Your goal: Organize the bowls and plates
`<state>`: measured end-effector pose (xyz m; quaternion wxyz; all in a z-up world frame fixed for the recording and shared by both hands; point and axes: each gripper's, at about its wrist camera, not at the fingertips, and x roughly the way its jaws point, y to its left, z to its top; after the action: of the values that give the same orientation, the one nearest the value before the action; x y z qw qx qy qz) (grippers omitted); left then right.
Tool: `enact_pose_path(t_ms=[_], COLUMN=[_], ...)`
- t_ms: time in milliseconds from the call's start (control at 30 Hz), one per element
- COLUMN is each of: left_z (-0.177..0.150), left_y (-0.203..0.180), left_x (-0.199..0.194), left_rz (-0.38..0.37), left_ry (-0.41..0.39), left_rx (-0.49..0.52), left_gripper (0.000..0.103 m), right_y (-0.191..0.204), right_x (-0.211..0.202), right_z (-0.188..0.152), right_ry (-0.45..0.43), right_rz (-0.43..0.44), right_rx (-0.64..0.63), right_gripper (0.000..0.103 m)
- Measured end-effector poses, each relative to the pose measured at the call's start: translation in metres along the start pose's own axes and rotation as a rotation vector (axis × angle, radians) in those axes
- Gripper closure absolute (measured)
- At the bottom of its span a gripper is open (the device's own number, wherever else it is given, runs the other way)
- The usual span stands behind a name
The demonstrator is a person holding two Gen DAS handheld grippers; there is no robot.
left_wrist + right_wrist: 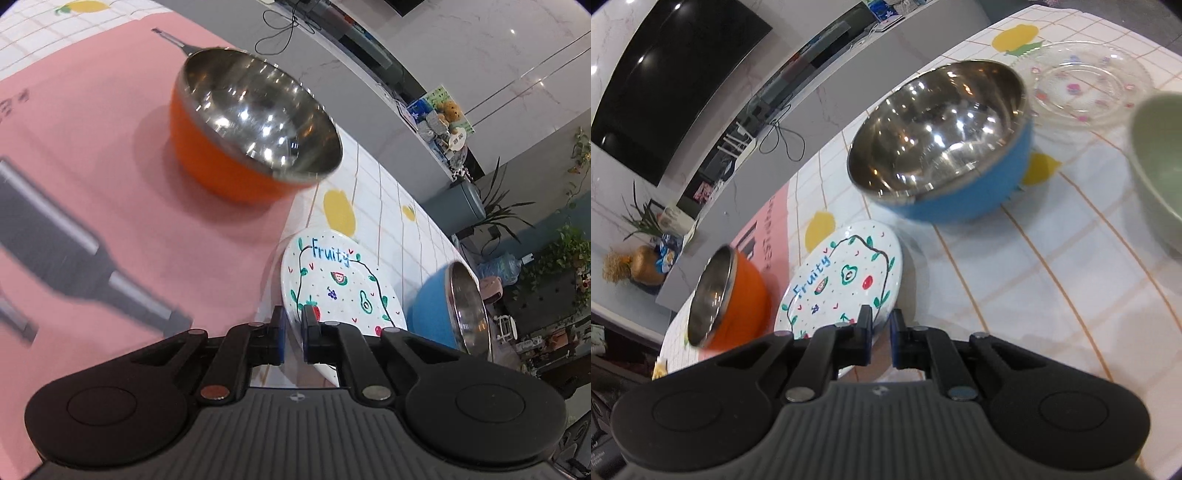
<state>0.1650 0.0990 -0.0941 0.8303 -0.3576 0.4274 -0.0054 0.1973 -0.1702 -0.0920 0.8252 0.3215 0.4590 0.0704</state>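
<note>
Both pinched: my left gripper and right gripper each clamp the rim of the white plate, on opposite edges. It reads "Fruity" amid painted fruit and sits raised off the checked tablecloth. Only the right view shows a clear glass plate and a green bowl. The orange bowl and the blue bowl are empty.

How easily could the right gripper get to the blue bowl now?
Probably not yet. Nothing blocks the blue bowl, but the right gripper has its jaws shut on the Fruity plate.
</note>
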Motion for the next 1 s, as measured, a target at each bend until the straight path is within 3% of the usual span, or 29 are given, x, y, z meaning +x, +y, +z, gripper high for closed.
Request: enact_pose_path(t_ms=[367,467,500,567,733,1000], left_z=[-0.015,-0.013,-0.013,-0.012,-0.004,0.002], left_y=[-0.004,-0.002,-0.001,0.001,0.008,0.004], left_x=[0.002,0.000,-0.002,-0.005,-0.005,0.003], left_rz=[0.026,0.019,0.021,0.034,0.034,0.028], left_ry=[0.046,0.047,0.038,0.019,-0.002,-0.020], left_rx=[0.022,0.017,0.025,0.049,0.040,0.125], left_gripper=[0.095,0.091,0.085,0.080,0.079,0.079], right_y=[-0.012,-0.015,-0.015,-0.016,-0.022,-0.017], right_x=[-0.011,-0.011,-0.013,-0.018,-0.025,-0.010], right_z=[-0.015,-0.017,-0.015,-0.011,0.002,0.006], right_ry=[0.041,0.042,0.035,0.008,-0.037,-0.031], right_rz=[-0.051,-0.043,-0.050,-0.051,-0.040,-0.025], right_rx=[-0.009,-0.020,-0.029,-0.033,-0.023,-0.061], right_gripper=[0.095,0.089,0.079,0.070,0.070,0.070])
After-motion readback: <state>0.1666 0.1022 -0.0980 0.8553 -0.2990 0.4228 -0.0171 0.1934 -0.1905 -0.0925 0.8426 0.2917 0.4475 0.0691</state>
